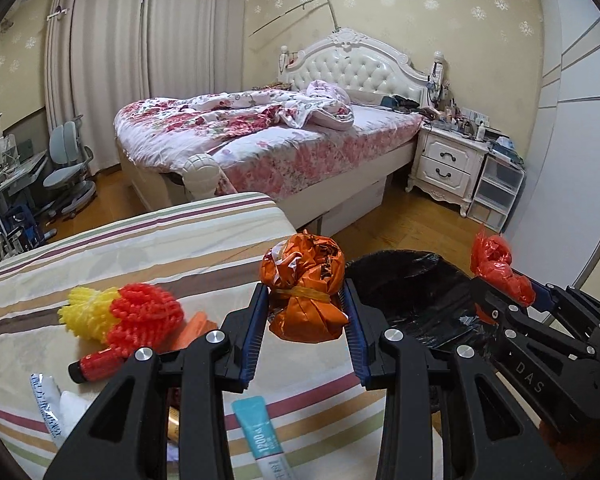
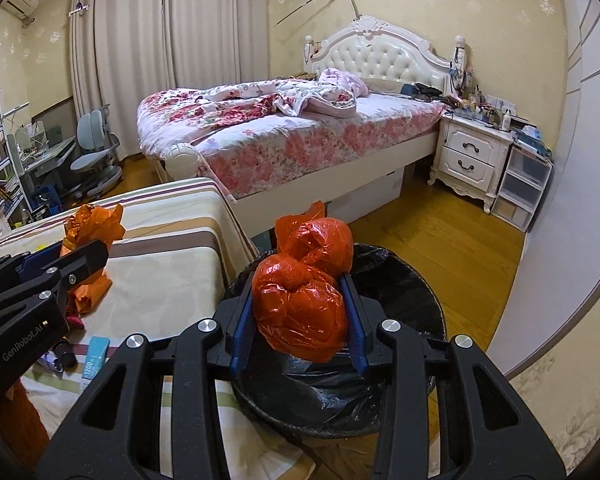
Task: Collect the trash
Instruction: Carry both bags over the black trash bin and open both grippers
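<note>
Bedroom, striped table (image 1: 140, 248): right gripper (image 2: 300, 312) pinching red bag (image 2: 300, 312) over bin (image 2: 420, 284), probably for dropping; left gripper (image 1: 306, 320) clamping orange bag (image 1: 304, 292).

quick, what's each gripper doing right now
Left gripper: closed on the orange bag, over the striped cloth's edge.
Right gripper: closed on the red bag, above the black-lined bin.

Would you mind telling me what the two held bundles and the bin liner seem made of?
Orange bundle: crinkly, slightly metallic-looking film, probably plastic, tied with a yellow band. Red bundle: thin glossy plastic bag, shiny wrinkles. Bin liner: thin black plastic film, glossy folds.
</note>
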Demonstrator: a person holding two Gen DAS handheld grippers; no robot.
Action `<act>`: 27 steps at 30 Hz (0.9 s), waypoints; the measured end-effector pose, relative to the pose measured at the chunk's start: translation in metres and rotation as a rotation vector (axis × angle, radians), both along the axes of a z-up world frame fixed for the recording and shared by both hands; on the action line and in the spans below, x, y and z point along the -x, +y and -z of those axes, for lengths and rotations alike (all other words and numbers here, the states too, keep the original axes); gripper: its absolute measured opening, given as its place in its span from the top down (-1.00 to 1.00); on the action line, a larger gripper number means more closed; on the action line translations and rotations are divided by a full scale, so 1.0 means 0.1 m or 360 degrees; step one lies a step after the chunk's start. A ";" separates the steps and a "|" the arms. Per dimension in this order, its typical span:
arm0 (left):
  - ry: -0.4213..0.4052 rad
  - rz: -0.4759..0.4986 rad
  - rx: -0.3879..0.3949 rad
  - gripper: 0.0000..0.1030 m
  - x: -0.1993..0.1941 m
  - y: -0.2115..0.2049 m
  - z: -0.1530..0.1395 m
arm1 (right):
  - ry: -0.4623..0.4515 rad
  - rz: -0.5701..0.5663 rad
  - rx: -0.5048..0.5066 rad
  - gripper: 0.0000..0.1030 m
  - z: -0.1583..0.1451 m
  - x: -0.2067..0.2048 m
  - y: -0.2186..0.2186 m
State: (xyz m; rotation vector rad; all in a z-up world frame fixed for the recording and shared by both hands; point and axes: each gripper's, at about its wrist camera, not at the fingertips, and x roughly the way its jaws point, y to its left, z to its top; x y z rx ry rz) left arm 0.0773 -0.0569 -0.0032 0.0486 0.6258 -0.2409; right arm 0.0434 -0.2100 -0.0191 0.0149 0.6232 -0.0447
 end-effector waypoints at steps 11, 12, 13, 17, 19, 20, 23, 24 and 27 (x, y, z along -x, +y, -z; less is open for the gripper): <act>0.0077 0.0033 -0.0056 0.27 -0.30 -0.33 0.23 | 0.0037 0.0051 -0.0032 0.26 0.12 -0.21 -0.23; 0.0079 0.0034 -0.0060 0.27 -0.32 -0.36 0.24 | 0.0039 0.0056 -0.0037 0.26 0.11 -0.24 -0.26; 0.0080 0.0036 -0.0068 0.27 -0.33 -0.38 0.26 | 0.0040 0.0062 -0.0041 0.26 0.12 -0.24 -0.28; 0.0078 0.0044 -0.0092 0.27 -0.37 -0.48 0.29 | 0.0043 0.0077 -0.0059 0.26 0.11 -0.31 -0.33; 0.0079 0.0047 -0.0098 0.27 -0.40 -0.51 0.30 | 0.0046 0.0080 -0.0063 0.26 0.11 -0.32 -0.35; 0.0081 0.0050 -0.0099 0.27 -0.41 -0.52 0.30 | 0.0048 0.0083 -0.0062 0.26 0.11 -0.32 -0.37; 0.0085 0.0061 -0.0107 0.27 -0.43 -0.56 0.32 | 0.0053 0.0100 -0.0070 0.26 0.11 -0.35 -0.40; 0.0085 0.0062 -0.0110 0.27 -0.44 -0.57 0.32 | 0.0056 0.0107 -0.0077 0.24 0.11 -0.36 -0.42; 0.0078 0.0050 -0.0126 0.13 -0.47 -0.58 0.33 | 0.0059 0.0129 -0.0097 0.12 0.12 -0.36 -0.50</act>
